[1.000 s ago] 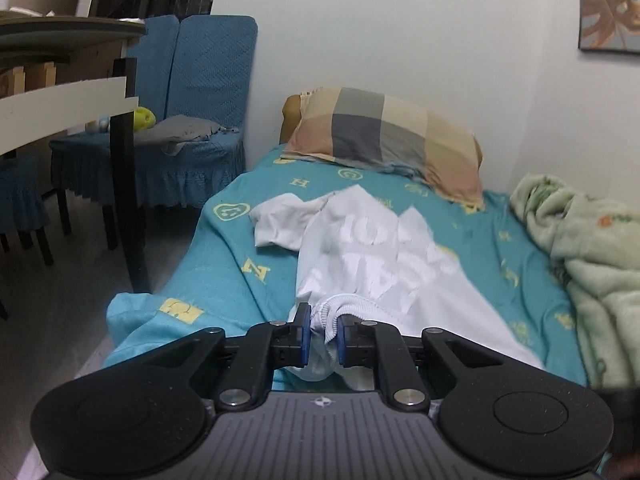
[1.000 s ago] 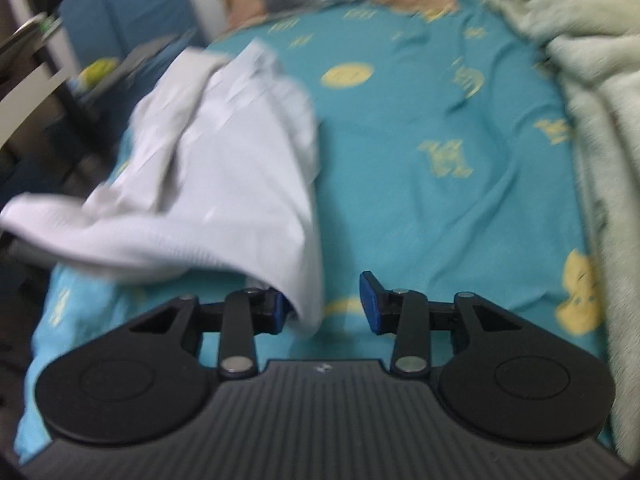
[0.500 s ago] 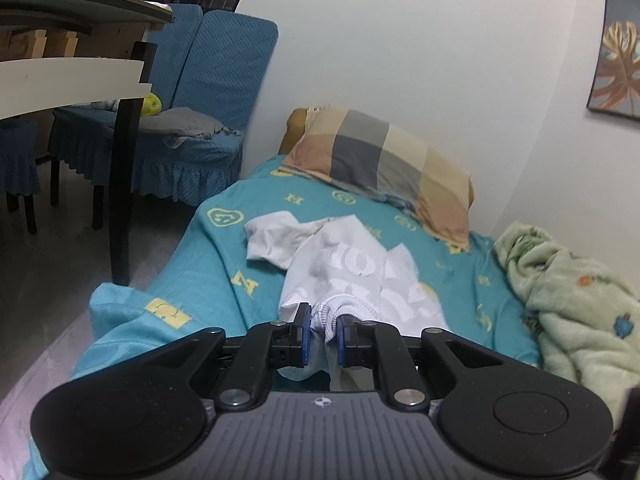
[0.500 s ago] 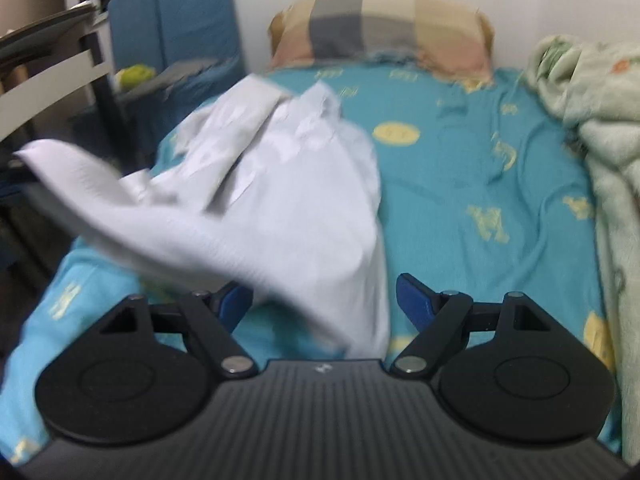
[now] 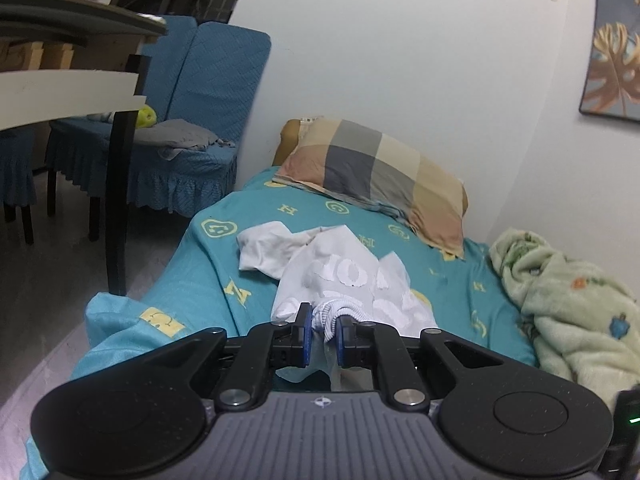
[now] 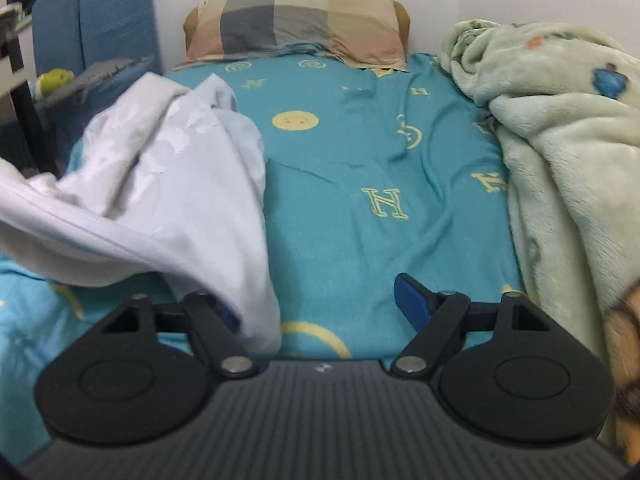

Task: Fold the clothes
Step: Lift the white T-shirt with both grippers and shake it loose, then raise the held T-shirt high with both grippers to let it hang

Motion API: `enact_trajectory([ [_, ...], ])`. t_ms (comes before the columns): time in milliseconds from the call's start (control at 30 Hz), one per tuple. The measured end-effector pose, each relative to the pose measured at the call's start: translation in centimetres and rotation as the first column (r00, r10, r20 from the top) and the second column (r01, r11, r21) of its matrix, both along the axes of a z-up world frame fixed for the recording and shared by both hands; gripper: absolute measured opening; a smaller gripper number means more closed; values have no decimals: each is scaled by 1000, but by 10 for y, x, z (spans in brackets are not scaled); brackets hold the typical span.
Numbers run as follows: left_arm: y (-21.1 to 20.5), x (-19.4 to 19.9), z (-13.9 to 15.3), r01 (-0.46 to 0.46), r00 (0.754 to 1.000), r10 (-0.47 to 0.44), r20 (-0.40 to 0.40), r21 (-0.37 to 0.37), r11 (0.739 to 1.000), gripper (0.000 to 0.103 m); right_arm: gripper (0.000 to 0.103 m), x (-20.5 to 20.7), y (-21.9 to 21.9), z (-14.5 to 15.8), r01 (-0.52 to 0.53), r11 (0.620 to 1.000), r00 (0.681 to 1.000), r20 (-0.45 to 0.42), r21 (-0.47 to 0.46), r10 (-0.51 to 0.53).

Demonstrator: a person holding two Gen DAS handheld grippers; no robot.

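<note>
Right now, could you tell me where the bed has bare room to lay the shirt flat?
The open patch is the teal sheet between the white shirt and the green blanket, below the checked pillow. The blanket crowds the wall side; the shirt, pinched by the left gripper, covers the other side.

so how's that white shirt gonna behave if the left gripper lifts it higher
Probably floppy: the white shirt already sags in loose folds from the left gripper, shut on its ribbed edge. Likely light, since that one pinch holds it up. The free side would probably swing; the right gripper is open.
</note>
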State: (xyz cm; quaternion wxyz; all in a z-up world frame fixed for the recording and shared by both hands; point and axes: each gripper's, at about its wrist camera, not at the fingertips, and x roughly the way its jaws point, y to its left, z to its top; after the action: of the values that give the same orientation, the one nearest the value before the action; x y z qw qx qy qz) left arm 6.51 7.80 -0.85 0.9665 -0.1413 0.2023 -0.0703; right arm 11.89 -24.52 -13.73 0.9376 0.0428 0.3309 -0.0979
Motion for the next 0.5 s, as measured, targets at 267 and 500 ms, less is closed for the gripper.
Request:
enact_trajectory([
  [267,1,-41,63,-1,985,3,170,-8,1000,11,10,-44,13,79,-27,995,902,427,-100,67],
  [500,2,-74,135,7,945,-4,326,-11,1000,11,9,-88,14,189,-55,993,776,621,-104,108],
])
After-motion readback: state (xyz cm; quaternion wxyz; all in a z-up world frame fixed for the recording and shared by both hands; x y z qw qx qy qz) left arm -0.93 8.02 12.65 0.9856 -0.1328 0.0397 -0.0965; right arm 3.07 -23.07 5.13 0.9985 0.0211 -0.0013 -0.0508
